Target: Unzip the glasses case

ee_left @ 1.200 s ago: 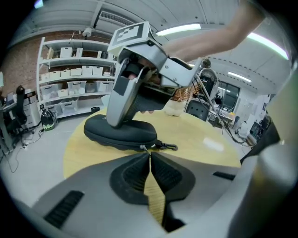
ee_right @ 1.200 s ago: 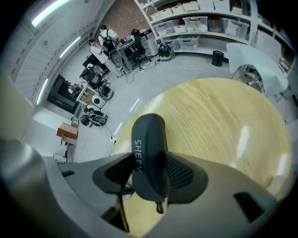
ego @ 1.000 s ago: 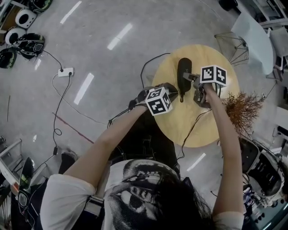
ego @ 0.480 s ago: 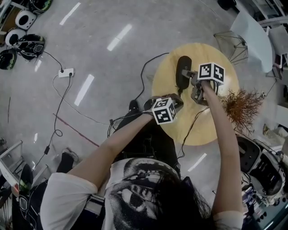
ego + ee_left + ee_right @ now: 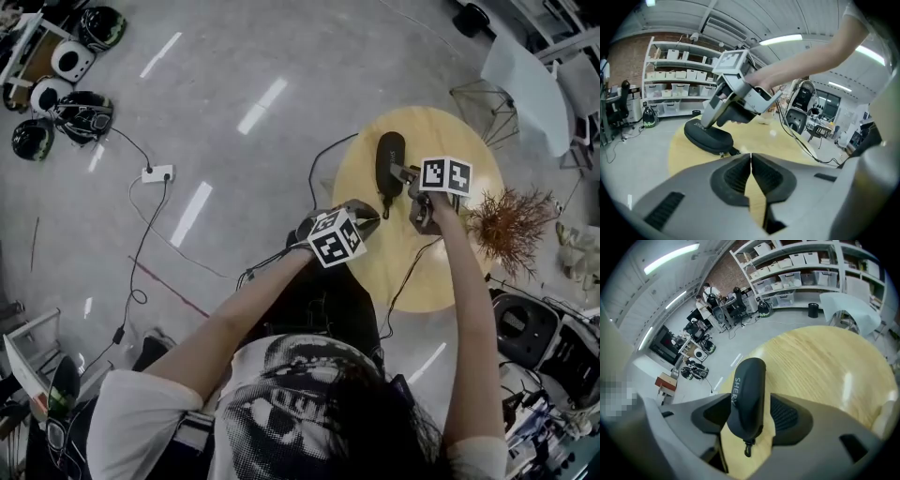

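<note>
Left claw (image 5: 751, 161) closed, empty; beyond, right claw (image 5: 706, 124), jaws opening, straddles the glasses case (image 5: 708, 138).

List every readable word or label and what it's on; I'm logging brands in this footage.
"SHER", further letters unclear: white print on the black glasses case.
Shelf boxes: any labels are too small to read.
Nothing else is legible.

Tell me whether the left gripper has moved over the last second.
Yes. In the head view the left gripper, shut, has drawn back from the glasses case toward the near edge of the round table.
</note>
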A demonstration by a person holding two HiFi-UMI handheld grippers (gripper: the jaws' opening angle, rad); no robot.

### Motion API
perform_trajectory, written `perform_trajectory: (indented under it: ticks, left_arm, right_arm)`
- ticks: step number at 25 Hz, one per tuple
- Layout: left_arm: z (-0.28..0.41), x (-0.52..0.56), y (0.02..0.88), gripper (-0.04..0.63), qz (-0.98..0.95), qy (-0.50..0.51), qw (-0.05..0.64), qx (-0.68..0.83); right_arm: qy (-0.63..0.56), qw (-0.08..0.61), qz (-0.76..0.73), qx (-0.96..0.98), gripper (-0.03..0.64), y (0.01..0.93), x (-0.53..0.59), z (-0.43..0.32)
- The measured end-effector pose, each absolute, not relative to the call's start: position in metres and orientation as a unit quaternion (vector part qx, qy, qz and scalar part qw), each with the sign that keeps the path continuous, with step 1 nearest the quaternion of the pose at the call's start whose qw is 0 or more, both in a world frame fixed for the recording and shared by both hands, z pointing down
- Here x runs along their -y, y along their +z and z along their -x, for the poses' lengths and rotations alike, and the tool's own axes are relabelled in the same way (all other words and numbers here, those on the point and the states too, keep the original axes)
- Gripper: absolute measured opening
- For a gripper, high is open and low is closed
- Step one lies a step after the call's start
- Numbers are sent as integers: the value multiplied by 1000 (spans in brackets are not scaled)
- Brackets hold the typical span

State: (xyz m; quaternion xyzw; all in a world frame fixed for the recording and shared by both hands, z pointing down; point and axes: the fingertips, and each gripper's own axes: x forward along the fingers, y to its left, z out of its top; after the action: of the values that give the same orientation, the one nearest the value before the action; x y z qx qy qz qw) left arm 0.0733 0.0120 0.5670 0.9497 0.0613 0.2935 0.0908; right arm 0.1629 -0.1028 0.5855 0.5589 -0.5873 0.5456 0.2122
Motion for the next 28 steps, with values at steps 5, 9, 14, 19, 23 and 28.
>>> perform_trajectory:
  ticks: [5, 9, 14, 19, 23, 28]
  left_arm:
    - [-46, -2, 552, 12, -953, 283, 105, -36]
    - [-31, 0, 540, 12, -955, 272, 117, -27]
    - [-25, -3, 531, 12, -956, 266, 124, -20]
    - [-18, -4, 523, 14, -956, 264, 130, -10]
    - [-3, -2, 523, 14, -952, 265, 150, 9]
    - [4, -18, 522, 14, -951, 267, 154, 19]
  right_arm:
    - [525, 175, -572, 605, 264, 564, 87, -151]
    - [508, 130, -576, 627, 250, 541, 63, -132]
    - [496, 89, -581, 639, 216, 526, 27, -114]
    - [493, 54, -587, 640, 202, 513, -8, -95]
    - [486, 46, -583, 649, 202, 505, -30, -70]
    - [479, 32, -594, 645, 176, 499, -59, -59]
